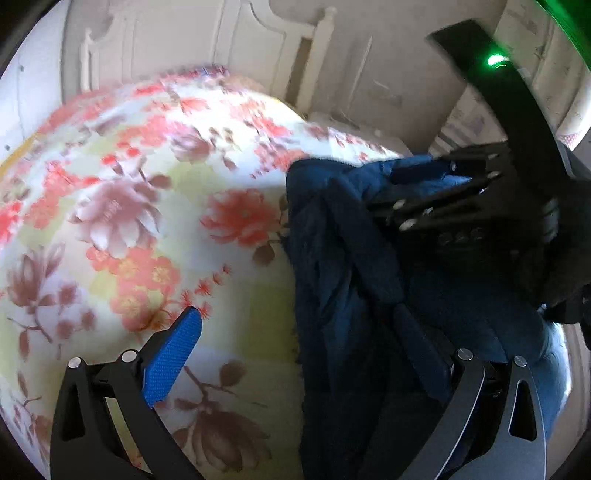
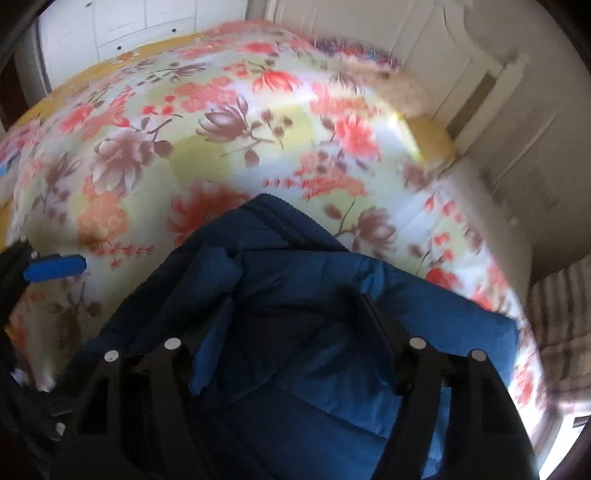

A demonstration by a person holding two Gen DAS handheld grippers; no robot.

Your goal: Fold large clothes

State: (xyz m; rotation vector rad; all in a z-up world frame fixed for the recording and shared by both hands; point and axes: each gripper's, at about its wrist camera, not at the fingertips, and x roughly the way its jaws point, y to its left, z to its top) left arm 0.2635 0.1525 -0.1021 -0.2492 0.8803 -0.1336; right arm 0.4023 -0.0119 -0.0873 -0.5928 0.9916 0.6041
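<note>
A dark blue padded garment hangs bunched over a floral bedspread. My left gripper is open; its left blue pad is over the bedspread and its right finger lies against the garment's folds. My right gripper shows in the left wrist view at the right, its fingers closed on the garment's upper edge. In the right wrist view the garment fills the space between the right gripper's fingers. The left gripper's blue pad shows at the left edge there.
The bed carries a floral cover with a yellow sheet edge. A white headboard and cream walls stand behind. A white cabinet is at the far side. Both views are motion-blurred.
</note>
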